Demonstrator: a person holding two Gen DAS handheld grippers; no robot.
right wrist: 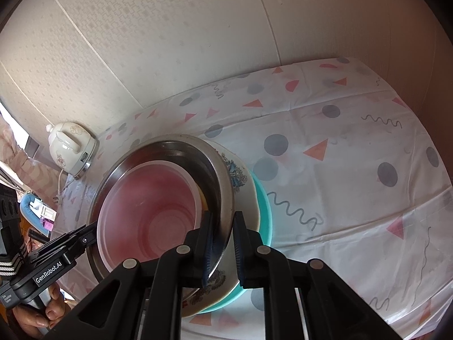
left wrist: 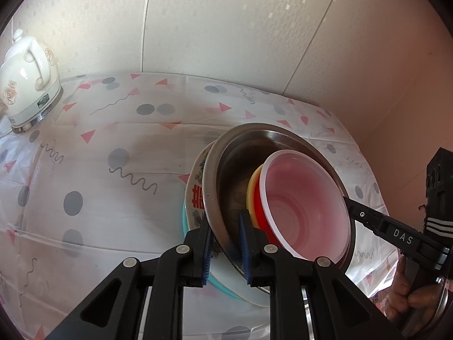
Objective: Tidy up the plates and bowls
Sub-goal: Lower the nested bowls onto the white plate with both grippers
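Nested already: pink bowl (left wrist: 305,206) inside steel basin (left wrist: 243,153), atop plates. Both tongs, left (left wrist: 225,243) and right (right wrist: 223,248), clamped narrowly on basin's rim. Seemingly only setting down on table (left wrist: 113,130) left.

The table (left wrist: 119,204) is covered with a white plastic cloth (right wrist: 354,198) that has grey dots, pink triangles and grey wavy lines, and some fold lines show in it. A white electric kettle (left wrist: 27,80) with a flower pattern stands on the cloth in the far corner, near the wall. A stack of dishes stands well apart from the kettle, towards the near side of the table; its lowest piece is a turquoise bowl (right wrist: 264,212), which sits on the cloth.
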